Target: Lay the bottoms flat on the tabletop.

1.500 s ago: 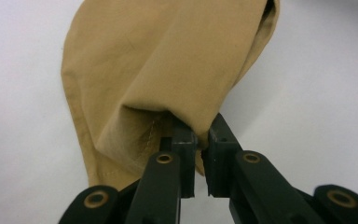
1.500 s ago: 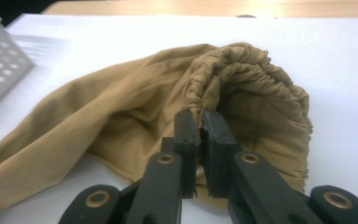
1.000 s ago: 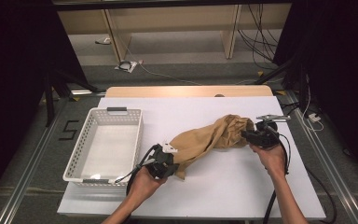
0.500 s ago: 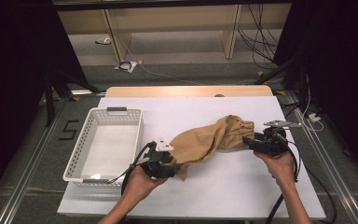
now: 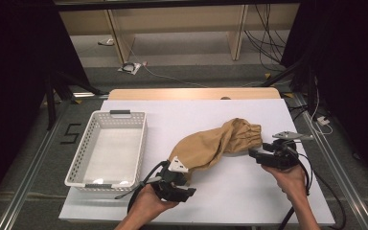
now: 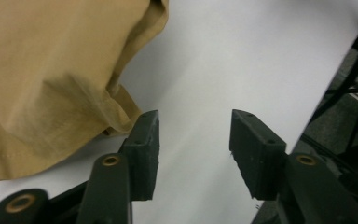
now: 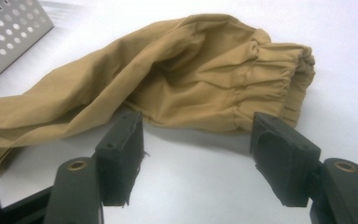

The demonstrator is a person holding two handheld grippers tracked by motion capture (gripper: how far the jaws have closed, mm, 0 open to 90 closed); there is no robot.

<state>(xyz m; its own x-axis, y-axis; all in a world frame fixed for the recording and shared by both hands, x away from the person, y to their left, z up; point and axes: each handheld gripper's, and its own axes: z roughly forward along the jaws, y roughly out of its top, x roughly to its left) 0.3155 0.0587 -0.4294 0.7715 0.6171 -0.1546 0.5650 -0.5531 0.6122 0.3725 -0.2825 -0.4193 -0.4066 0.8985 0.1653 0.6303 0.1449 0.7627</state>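
High view – cloth: the tan garment (image 5: 215, 143) lies bunched on the white worktop (image 5: 182, 115), right of the white basket (image 5: 108, 148), well apart from it.
High view – long axis: it runs on a slant, gathered elastic end up and to the right, plain hem end down and to the left by the left gripper (image 5: 175, 184).
High view – right gripper: the right gripper (image 5: 258, 154) sits just beside the elastic end, apart from it as far as this view tells.
Left gripper view – fingers: both fingers (image 6: 142, 149) stand spread and have just been opening – nothing between them, only bare worktop; the hem corner of the garment (image 6: 51, 84) lies just beside the left one.
Left gripper view – risk: in my judgement the loose hem could catch on that finger as the hand draws away, dragging the fabric out of line.
Right gripper view – fingers: the fingers (image 7: 284, 154) are wide apart and have just been opening – the garment (image 7: 182, 70) lies beyond them, free, with its elastic band on the right.
Right gripper view – risk: the cloth is rumpled and layered; a fresh pinch may take a single layer, or only a fold, so it would sag or twist when lifted.
Right gripper view – basket: a corner of the basket (image 7: 9, 32) shows beyond the hem end.
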